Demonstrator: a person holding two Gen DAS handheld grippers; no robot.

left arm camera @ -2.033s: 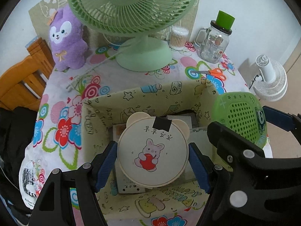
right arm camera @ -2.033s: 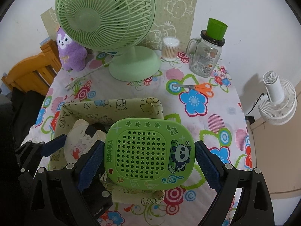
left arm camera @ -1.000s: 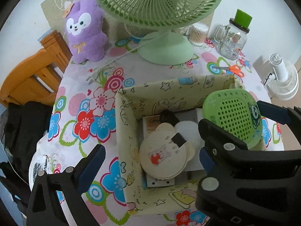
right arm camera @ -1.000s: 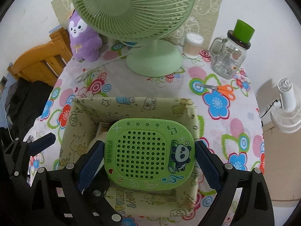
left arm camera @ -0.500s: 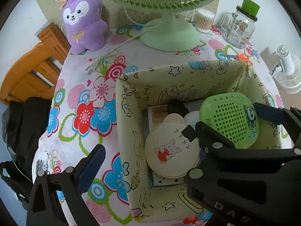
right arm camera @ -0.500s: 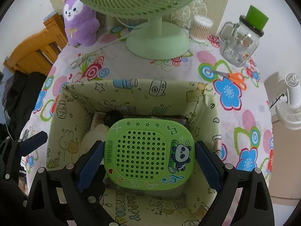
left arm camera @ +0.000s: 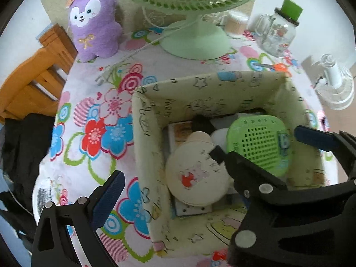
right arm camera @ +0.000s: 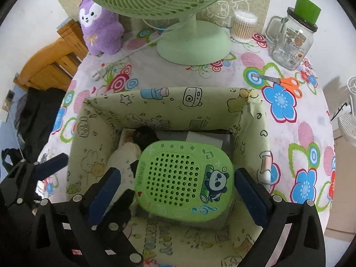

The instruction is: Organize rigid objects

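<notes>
A pale green fabric storage box (right arm camera: pixel 166 100) (left arm camera: pixel 142 133) stands on the flowered table. Inside lie a cream bear-shaped case with a rabbit print (left arm camera: pixel 195 175), flat cards and a black item. My right gripper (right arm camera: pixel 175 187) is low inside the box with its blue pads a little apart from the sides of a green panda speaker (right arm camera: pixel 184 178), which rests in the box; it also shows in the left wrist view (left arm camera: pixel 258 146). My left gripper (left arm camera: pixel 169 191) is open and empty over the box's left wall; its right finger is hidden behind the right gripper.
A green desk fan (right arm camera: pixel 191 42), a purple plush (right arm camera: pixel 100 26), a cotton swab jar (right arm camera: pixel 242 26), a glass mug jar with green lid (right arm camera: pixel 293 37) and orange scissors (right arm camera: pixel 287 82) stand behind the box. A wooden chair (left arm camera: pixel 33 82) is at the left, a white fan (left arm camera: pixel 333 84) on the floor right.
My left gripper let go of the bear case into the box and drew back open. My right gripper lowered the panda speaker into the box and its pads have opened off it.
</notes>
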